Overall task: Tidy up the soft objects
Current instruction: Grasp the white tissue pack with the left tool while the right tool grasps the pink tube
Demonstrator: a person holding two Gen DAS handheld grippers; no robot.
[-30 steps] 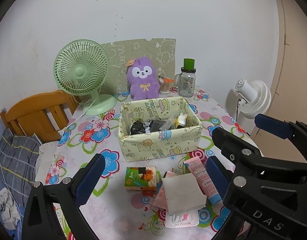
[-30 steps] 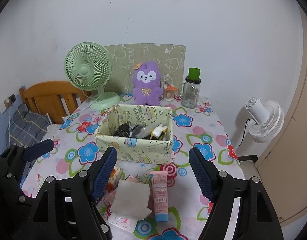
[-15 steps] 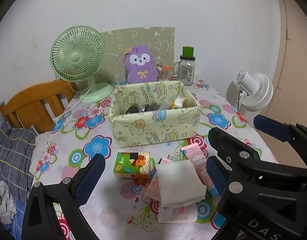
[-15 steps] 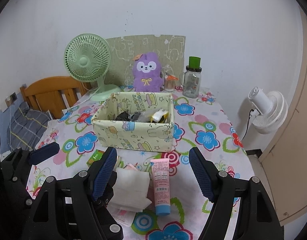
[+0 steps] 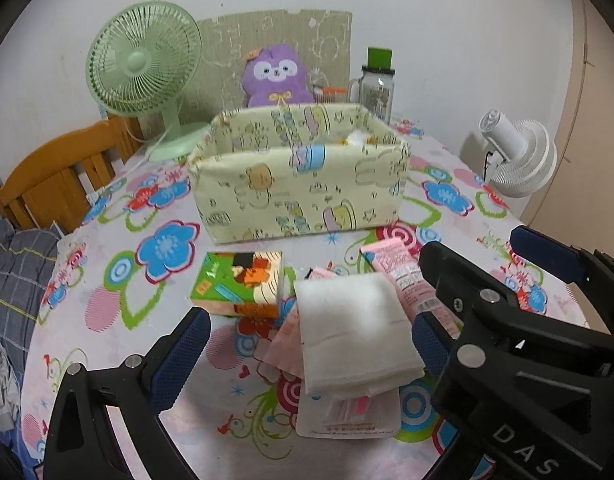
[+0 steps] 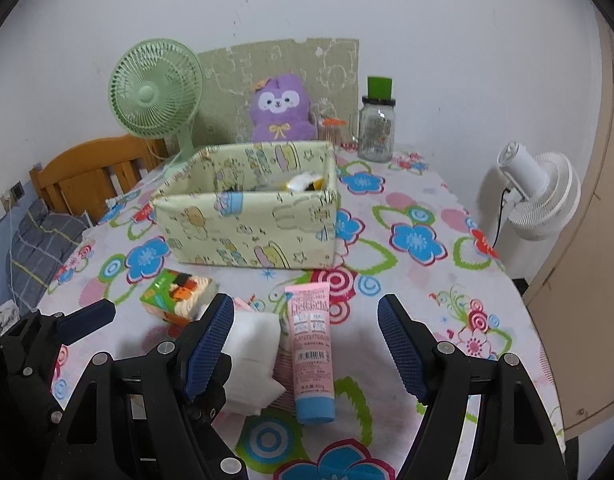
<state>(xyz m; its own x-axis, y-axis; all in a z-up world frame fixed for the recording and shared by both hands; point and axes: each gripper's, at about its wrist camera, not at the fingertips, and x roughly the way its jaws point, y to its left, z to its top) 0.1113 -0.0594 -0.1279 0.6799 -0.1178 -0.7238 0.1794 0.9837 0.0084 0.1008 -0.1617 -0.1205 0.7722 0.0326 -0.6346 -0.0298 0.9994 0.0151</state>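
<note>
A folded white cloth pad (image 5: pixel 353 332) lies on pink packets between the open jaws of my left gripper (image 5: pixel 307 356); it also shows in the right wrist view (image 6: pixel 253 354). A pink tube (image 6: pixel 311 354) lies between the open jaws of my right gripper (image 6: pixel 307 344); in the left wrist view the tube (image 5: pixel 403 280) is partly hidden by the right gripper. A green tissue pack (image 5: pixel 239 284) lies left of the cloth. A yellow fabric box (image 5: pixel 299 176) with small items inside stands behind them. Both grippers are empty, low above the table.
A purple plush (image 6: pixel 281 110), a green fan (image 6: pixel 155 96) and a glass jar (image 6: pixel 375 128) stand at the table's back by the wall. A wooden chair (image 5: pixel 55 176) is at the left, a white fan (image 6: pixel 535 196) off the right edge. The flowered tablecloth (image 6: pixel 419 280) covers the table.
Both grippers have come down and forward toward the items in front of the box; the cloth and tube look larger and closer. Jaws stay open.
</note>
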